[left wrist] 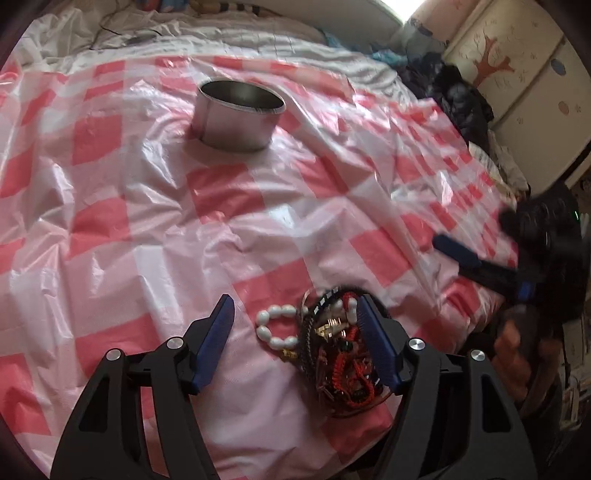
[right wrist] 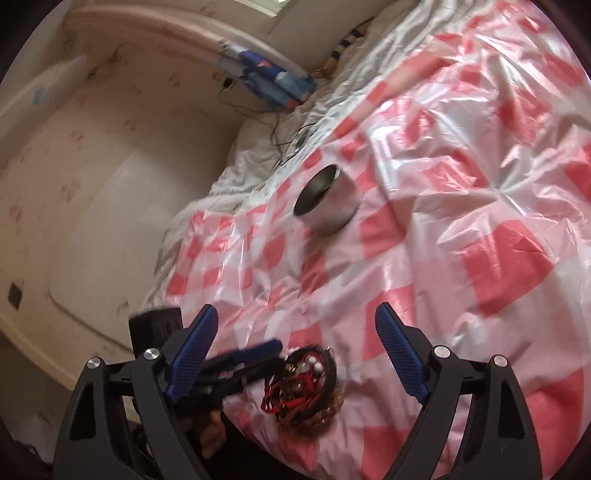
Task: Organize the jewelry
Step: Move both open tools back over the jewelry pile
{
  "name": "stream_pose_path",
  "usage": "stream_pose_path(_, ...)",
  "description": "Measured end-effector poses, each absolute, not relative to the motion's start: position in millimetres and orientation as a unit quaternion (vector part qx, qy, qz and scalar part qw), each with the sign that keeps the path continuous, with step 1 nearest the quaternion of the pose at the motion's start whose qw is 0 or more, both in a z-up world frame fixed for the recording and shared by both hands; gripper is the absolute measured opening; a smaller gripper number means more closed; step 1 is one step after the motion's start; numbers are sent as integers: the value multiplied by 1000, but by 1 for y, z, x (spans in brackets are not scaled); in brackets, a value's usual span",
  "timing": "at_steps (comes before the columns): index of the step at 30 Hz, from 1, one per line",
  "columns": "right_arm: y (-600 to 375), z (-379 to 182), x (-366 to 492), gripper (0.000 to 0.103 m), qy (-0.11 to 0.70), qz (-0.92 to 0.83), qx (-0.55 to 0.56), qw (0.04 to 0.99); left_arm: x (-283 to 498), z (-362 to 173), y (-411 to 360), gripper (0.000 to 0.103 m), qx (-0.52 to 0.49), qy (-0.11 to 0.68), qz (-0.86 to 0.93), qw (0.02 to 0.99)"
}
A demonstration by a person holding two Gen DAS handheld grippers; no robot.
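Left tongs (left wrist: 295, 332) spread wide, holding nothing; low over the jewelry heap (left wrist: 340, 362), the right-hand blue finger (left wrist: 376, 343) at the heap's edge (touching or just above, cannot tell), the left-hand finger well off on bare cloth. Right tongs (right wrist: 295, 350) also gaping, empty, tilted view; in the left camera they show as a blurred dark shape (left wrist: 480, 262) off to the right, above the cloth. Heap: tangle of red cord, dark beaded bands, gold bits, with a loop of white beads (left wrist: 277, 328) lying at its left side. From the right camera the same heap (right wrist: 303, 387) sits near the bed's near edge, between that gripper's fingers, with the left tongs (right wrist: 255, 354) reaching in beside it. Underneath, a crinkled pink-and-white checked plastic sheet (left wrist: 147, 221). Farther out on the sheet, well apart from the heap, an open metal tin (left wrist: 240, 114) stands upright. Beyond: rumpled white bedding (left wrist: 184, 33), a dark pile of clothes (left wrist: 454, 96).
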State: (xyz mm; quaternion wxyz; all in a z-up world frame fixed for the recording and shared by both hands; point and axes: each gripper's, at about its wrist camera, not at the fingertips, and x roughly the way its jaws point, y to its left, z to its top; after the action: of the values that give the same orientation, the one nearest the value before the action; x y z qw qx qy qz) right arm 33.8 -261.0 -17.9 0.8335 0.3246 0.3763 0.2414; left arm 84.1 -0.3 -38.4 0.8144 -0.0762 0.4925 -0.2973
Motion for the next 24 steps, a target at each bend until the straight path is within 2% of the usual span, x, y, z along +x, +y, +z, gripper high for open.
stream_pose_path(7, -155, -31, -13, 84, 453, 250, 47, 854, 104, -34, 65, 67, -242, 461, -239, 820)
stream_pose_path(10, -133, -46, -6, 83, 472, 219, -17, 854, 107, -35, 69, 69, -254, 459, -235, 818)
stream_pose_path(18, -140, -45, 69, 87, 468, 124, -45, 874, 109, -35, 59, 73, -230, 463, -235, 823)
stream_pose_path(21, -161, -38, 87, 87, 473, 160, 36, 866, 111, -37, 63, 74, -238, 465, -230, 821)
stream_pose_path(24, -194, -27, 82, 89, 438, 178, 112, 874, 113, -39, 64, 75, -241, 470, -234, 817)
